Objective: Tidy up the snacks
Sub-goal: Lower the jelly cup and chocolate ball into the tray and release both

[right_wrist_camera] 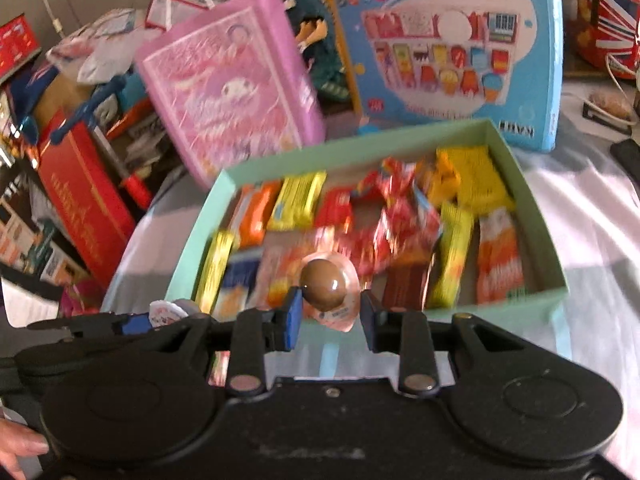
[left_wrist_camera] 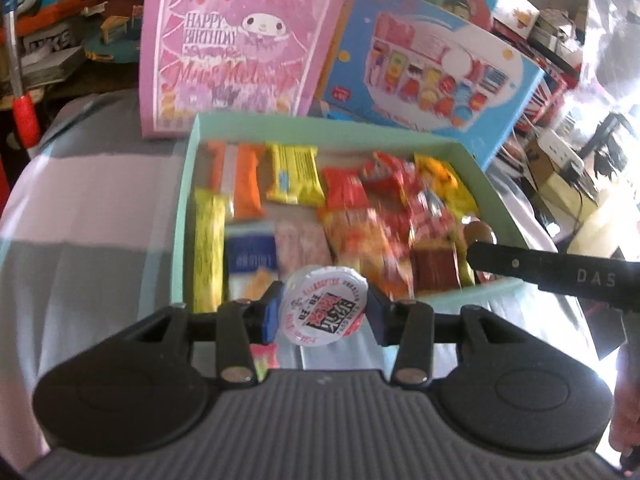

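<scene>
Carrying step: left claw point(left_wrist_camera: 322, 312) clamped on jelly cup point(left_wrist_camera: 323, 310), right claw point(right_wrist_camera: 330, 312) clamped on chocolate egg pack point(right_wrist_camera: 326, 286). Next, free slots in mint box point(right_wrist_camera: 400, 138) at twelve o'clock.

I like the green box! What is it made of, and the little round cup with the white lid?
The green box looks like matte cardboard: thin, flat walls with sharp folded corners and no shine. The little cup in the left gripper seems to be plastic with a printed peel-off lid, probably foil or film; the blur leaves that open.
</scene>
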Motion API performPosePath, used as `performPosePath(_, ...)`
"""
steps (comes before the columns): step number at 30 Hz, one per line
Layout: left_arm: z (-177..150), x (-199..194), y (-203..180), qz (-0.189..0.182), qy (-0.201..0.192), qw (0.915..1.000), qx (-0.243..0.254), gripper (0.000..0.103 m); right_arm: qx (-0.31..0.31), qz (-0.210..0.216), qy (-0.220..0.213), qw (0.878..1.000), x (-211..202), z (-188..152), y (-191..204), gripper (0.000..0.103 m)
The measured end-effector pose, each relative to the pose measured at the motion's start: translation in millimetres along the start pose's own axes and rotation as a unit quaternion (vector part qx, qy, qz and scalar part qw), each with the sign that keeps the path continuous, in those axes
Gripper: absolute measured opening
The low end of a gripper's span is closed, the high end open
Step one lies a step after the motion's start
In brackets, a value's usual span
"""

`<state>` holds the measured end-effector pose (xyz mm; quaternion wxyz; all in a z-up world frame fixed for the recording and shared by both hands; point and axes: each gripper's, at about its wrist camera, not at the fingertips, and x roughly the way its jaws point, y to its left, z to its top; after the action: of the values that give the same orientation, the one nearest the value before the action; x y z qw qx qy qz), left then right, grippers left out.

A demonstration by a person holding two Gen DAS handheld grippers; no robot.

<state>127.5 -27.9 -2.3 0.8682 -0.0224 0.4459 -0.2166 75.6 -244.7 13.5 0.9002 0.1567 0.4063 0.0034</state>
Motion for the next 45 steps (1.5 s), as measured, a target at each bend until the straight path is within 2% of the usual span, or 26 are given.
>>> performPosePath(8, 58, 65, 1, 0.023, 0.026, 0.9994, 0.000, 0.043, 0.036, -0.009, 0.020, 0.999, 67, 53, -10, 0.030)
performPosePath(13, 70, 99, 4, 0.034, 0.045, 0.9984, -0.002, 0.043, 0.054, -0.009, 0.045, 0.997, 102, 64, -24, 0.030)
performPosePath(18, 72, 112, 4, 0.033, 0.051, 0.9981, 0.000, 0.045, 0.045, -0.005, 0.057, 0.997, 119, 67, -25, 0.031)
performPosePath(19, 71, 112, 2, 0.035, 0.047, 0.9983, 0.004, 0.048, 0.046, -0.004, 0.059, 0.997, 121, 68, -25, 0.033)
performPosePath(21, 72, 109, 0, 0.046, 0.040, 0.9981, 0.009, 0.086, 0.047, 0.001, 0.058, 0.997, 119, 69, -23, 0.037)
performPosePath(22, 71, 106, -2, 0.057, 0.030, 0.9979, 0.011, 0.092, 0.046, 0.000, 0.055, 0.997, 116, 70, -22, 0.046)
performPosePath(23, 71, 102, -3, 0.064, 0.022, 0.9976, 0.012, 0.098, 0.043, -0.004, 0.051, 0.998, 114, 70, -20, 0.061)
performPosePath(24, 71, 98, -4, 0.069, 0.017, 0.9974, 0.014, 0.101, 0.039, -0.008, 0.044, 0.998, 110, 70, -18, 0.068)
performPosePath(25, 71, 95, -5, 0.071, 0.016, 0.9973, 0.013, 0.102, 0.033, -0.010, 0.037, 0.999, 106, 70, -16, 0.080)
performPosePath(26, 71, 91, -4, 0.071, 0.016, 0.9973, 0.010, 0.103, 0.027, -0.013, 0.031, 0.999, 101, 70, -13, 0.086)
performPosePath(30, 69, 77, -2, 0.069, 0.016, 0.9975, -0.004, 0.103, 0.015, -0.020, 0.016, 1.000, 82, 68, -5, 0.102)
performPosePath(45, 32, 4, -7, 0.063, -0.004, 0.9979, -0.011, 0.103, 0.015, -0.016, 0.001, 1.000, 17, 29, 20, 0.103)
